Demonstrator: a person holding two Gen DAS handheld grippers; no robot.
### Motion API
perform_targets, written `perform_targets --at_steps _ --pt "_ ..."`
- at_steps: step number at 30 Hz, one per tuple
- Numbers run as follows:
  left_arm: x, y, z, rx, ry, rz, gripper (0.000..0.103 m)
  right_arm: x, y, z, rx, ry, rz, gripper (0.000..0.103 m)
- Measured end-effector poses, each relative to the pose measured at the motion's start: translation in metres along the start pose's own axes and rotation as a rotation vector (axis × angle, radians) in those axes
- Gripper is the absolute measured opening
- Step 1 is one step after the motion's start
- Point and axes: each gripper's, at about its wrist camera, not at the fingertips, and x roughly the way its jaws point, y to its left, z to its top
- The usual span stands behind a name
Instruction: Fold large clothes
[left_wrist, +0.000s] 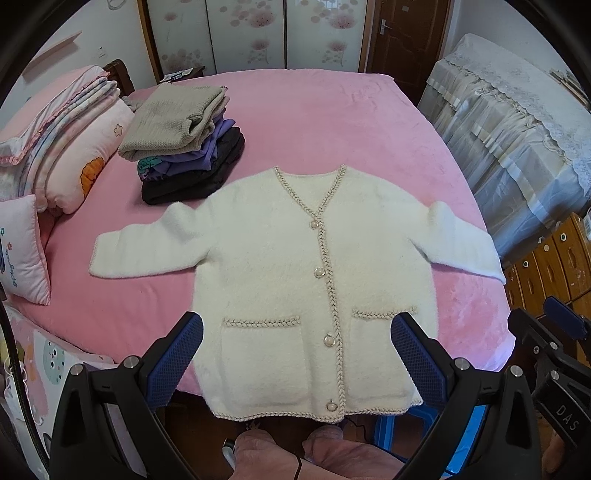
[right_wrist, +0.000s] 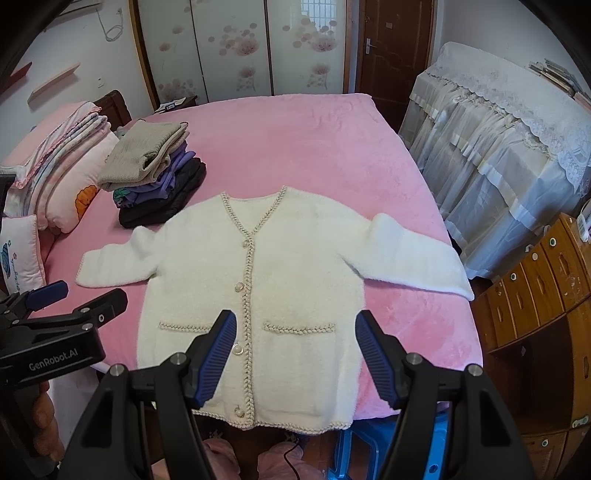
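Observation:
A cream fuzzy cardigan (left_wrist: 280, 266) with braided trim, pearl buttons and two pockets lies flat, face up, on the pink bed (left_wrist: 314, 122), sleeves spread to both sides, hem hanging over the near edge. It also shows in the right wrist view (right_wrist: 266, 280). My left gripper (left_wrist: 297, 325) is open and empty, held above the hem and pockets. My right gripper (right_wrist: 295, 325) is open and empty above the right pocket. The right gripper also shows at the right edge of the left wrist view (left_wrist: 546, 325), and the left gripper at the left of the right wrist view (right_wrist: 81, 295).
A stack of folded clothes (left_wrist: 184, 147) sits on the bed behind the left sleeve. Pillows and folded bedding (left_wrist: 62, 147) lie at the left. A lace-covered piece of furniture (left_wrist: 517, 122) and wooden drawers (right_wrist: 535, 295) stand to the right. A blue stool (right_wrist: 388, 443) is below the hem.

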Motion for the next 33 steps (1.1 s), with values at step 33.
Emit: perform_targets --at_steps 33 --pt "-0.019 -0.015 -0.006 -0.015 -0.033 0.06 0.101 -0.003 -0.015 0.007 -0.016 -0.03 0.055 0.067"
